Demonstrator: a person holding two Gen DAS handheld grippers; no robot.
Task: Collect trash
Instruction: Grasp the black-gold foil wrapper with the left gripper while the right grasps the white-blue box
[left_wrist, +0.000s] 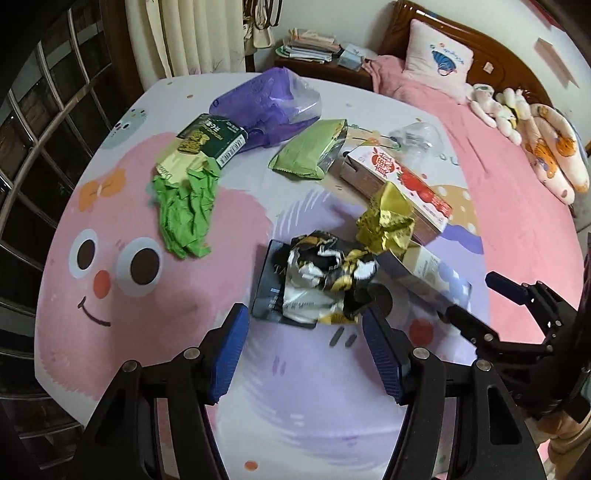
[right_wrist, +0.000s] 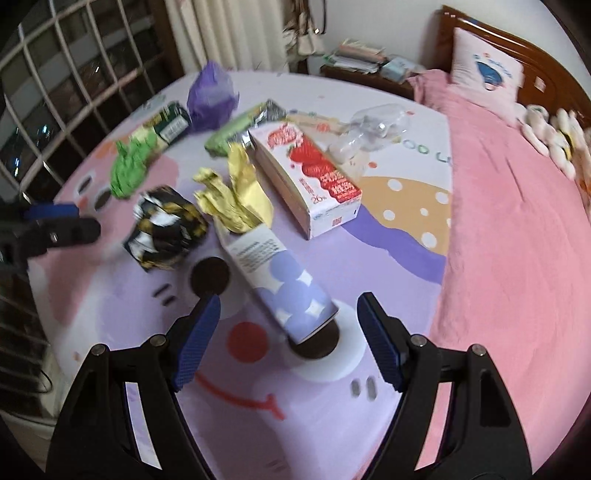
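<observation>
Scattered across a soft printed bedsheet (left_wrist: 177, 295) with cartoon faces lies the trash. Nearest the left gripper (left_wrist: 303, 321), at its twelve o'clock, sits a crumpled black, gold and silver foil wrapper (left_wrist: 328, 273) on top of a flat dark packet (left_wrist: 269, 280) whose letters "TA" just show. The gripper's blue ribbed pads (left_wrist: 229, 350) stand apart with nothing between them. At one o'clock from the foil wrapper is a crinkled gold wrapper (left_wrist: 388, 218), and beyond that a long cardboard carton printed with strawberries (right_wrist: 314, 173), marked "26%" in the right wrist view. At ten o'clock from the foil wrapper lies creased green paper (left_wrist: 184, 214) against a dark green box (left_wrist: 210, 140) with a barcode label; its writing is too small to read. Further off are a matte green pouch (left_wrist: 306, 155), a translucent purple plastic bag (left_wrist: 266, 103) and a crushed clear plastic bottle (right_wrist: 369, 129).

The right gripper (right_wrist: 288, 325) also has its jaws wide, and the near end of a white carton with pale blue circles (right_wrist: 280, 284) and fine unreadable print lies between the fingertips, untouched.
</observation>
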